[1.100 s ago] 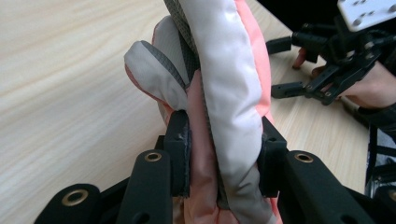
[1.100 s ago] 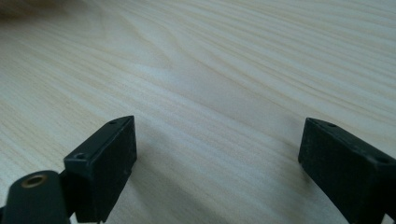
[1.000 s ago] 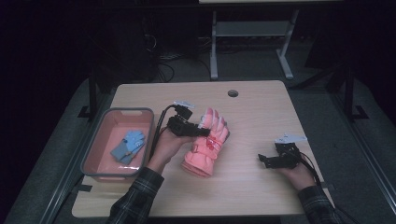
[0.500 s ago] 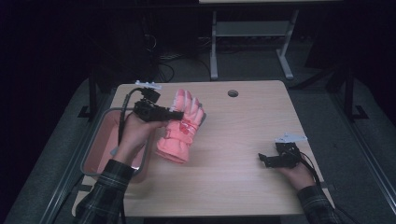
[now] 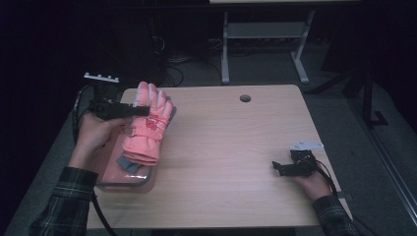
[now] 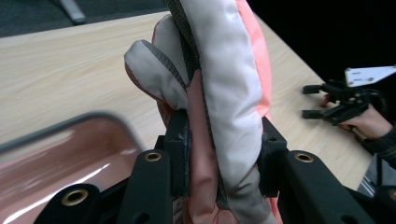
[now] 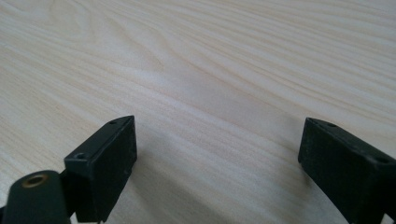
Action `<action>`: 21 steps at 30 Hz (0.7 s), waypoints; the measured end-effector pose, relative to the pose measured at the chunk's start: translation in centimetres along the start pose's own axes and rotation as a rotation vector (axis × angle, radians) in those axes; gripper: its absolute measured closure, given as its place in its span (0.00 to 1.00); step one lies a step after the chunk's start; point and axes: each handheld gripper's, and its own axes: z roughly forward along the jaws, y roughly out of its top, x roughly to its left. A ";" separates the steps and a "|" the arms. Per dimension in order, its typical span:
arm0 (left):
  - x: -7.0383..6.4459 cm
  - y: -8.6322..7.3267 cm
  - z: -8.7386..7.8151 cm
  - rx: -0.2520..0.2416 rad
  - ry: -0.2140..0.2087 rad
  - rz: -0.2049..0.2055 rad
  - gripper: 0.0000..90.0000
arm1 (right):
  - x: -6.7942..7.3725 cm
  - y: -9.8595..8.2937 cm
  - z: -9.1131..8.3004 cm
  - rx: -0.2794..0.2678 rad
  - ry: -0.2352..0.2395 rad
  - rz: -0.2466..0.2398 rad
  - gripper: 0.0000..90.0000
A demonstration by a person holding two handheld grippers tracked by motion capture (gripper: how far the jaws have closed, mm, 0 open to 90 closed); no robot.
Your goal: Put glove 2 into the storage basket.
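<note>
The left gripper (image 5: 140, 111) clamps the pink glove (image 5: 146, 129) above the tray's (image 5: 129, 183) rim at the table's (image 5: 226, 157) left edge. The right gripper (image 5: 276, 167) rests wide open, holding nothing, on bare wood.

Left gripper (image 5: 140, 111): black jaws with brass-ringed holes, a white plate on top, a black cable trailing. Right gripper (image 5: 276, 167): black, with blocky square pads (image 7: 109, 163), a grey three-cornered plate and a black cable. Both sleeves (image 5: 69, 199) are dark plaid.

The left hand-held gripper (image 5: 140, 111) has carried the pink glove (image 5: 145, 129) leftward over the tray (image 5: 129, 183).
</note>
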 end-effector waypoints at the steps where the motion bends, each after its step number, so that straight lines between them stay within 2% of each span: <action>1: 0.5 -0.3 -0.3 0.004 0.008 -0.011 0.72 | 0.0 0.0 0.0 0.000 0.000 0.000 0.13; 5: 2.6 -1.8 -1.5 0.020 0.052 -0.044 0.72 | 0.0 0.0 0.0 0.001 -0.004 0.004 0.13; 11: 5.6 -3.7 -1.8 0.054 0.097 -0.104 0.72 | 0.0 0.0 0.0 0.001 -0.004 0.007 0.13; 15: 7.7 -5.4 -0.6 0.093 0.094 -0.155 0.72 | 0.0 0.1 0.0 0.002 -0.005 0.009 0.13; 18: 8.7 -6.5 0.8 0.129 0.086 -0.172 0.72 | 0.0 0.1 0.0 0.002 -0.006 0.010 0.13; 21: 9.3 -7.2 2.2 0.165 0.090 -0.171 0.72 | 0.0 0.1 0.0 0.002 -0.006 0.009 0.13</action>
